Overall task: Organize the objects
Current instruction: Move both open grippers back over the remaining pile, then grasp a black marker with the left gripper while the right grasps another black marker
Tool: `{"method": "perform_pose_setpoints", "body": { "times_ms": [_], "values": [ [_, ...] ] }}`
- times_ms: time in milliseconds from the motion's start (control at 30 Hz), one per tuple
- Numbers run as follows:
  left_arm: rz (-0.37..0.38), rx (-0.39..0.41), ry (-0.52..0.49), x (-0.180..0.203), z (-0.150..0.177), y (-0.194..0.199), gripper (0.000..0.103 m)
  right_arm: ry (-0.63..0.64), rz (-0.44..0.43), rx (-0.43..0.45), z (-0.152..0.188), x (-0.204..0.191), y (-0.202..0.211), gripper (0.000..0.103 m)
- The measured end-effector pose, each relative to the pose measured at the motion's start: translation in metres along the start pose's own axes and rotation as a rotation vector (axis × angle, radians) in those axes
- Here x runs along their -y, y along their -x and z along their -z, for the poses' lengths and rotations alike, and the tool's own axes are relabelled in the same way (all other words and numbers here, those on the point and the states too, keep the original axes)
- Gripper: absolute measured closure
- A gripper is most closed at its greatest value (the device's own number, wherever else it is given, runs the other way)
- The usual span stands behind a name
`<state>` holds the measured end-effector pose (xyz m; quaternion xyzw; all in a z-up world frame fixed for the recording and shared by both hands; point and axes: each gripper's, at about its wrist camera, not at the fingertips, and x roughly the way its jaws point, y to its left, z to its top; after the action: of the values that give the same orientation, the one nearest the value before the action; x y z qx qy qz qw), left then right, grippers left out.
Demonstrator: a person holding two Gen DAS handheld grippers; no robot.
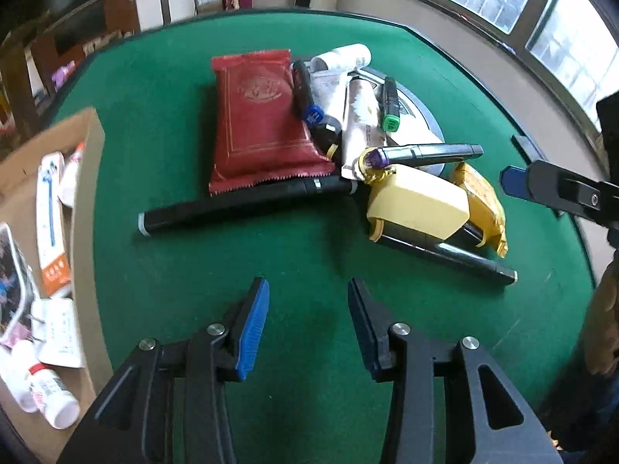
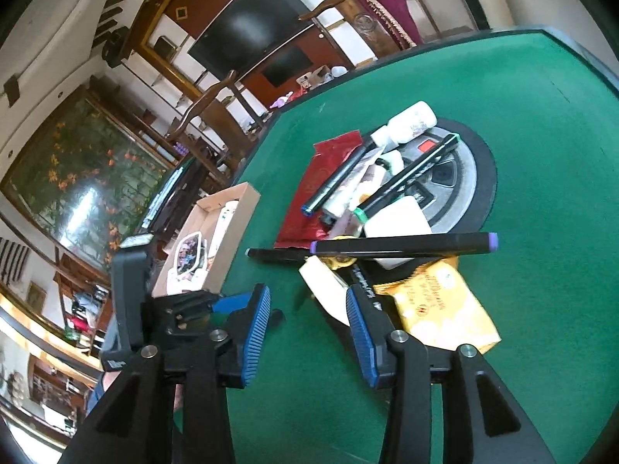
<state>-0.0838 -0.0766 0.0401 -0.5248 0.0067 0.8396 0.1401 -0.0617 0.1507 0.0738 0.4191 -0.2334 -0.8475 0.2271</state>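
At far left on the green worktop [image 1: 309, 255], a cardboard box [image 1: 83, 208] holds bottles and packets. Both the left gripper [image 1: 307, 323] and right gripper [image 2: 307, 332] hover with jaws partly open, empty. Right of them lies the heap: red pouch [image 1: 259, 123], markers [image 1: 240, 201], yellow packet [image 2: 441, 309].

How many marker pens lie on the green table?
5, perhaps more hidden: blue-capped beside the red packet, green-capped behind, purple-capped on top, one in front of the packet, one under the cream box.
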Motion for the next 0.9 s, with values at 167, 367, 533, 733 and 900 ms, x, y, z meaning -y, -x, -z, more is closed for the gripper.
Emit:
{"method": "perform_pose_setpoints", "body": {
  "times_ms": [167, 367, 533, 733, 900],
  "values": [
    [-0.097, 0.074, -0.031, -0.002, -0.019, 0.014, 0.062, -0.004, 0.013, -0.014, 0.002, 0.010, 0.002, 0.058],
    [-0.160, 0.095, -0.045, -0.013, -0.055, 0.005, 0.061, 0.002, 0.008, -0.019, 0.002, 0.014, 0.005, 0.056],
    [-0.160, 0.059, -0.074, -0.016, -0.056, -0.015, 0.060, 0.017, 0.010, -0.042, 0.005, 0.013, 0.002, 0.056],
    [-0.122, -0.030, -0.235, 0.018, -0.026, -0.020, 0.055, 0.053, 0.023, -0.070, 0.011, 0.011, -0.002, 0.056],
    [-0.178, 0.010, -0.368, 0.045, -0.019, -0.006, 0.054, 0.056, 0.020, -0.061, 0.011, 0.011, 0.001, 0.056]
  ]
}}
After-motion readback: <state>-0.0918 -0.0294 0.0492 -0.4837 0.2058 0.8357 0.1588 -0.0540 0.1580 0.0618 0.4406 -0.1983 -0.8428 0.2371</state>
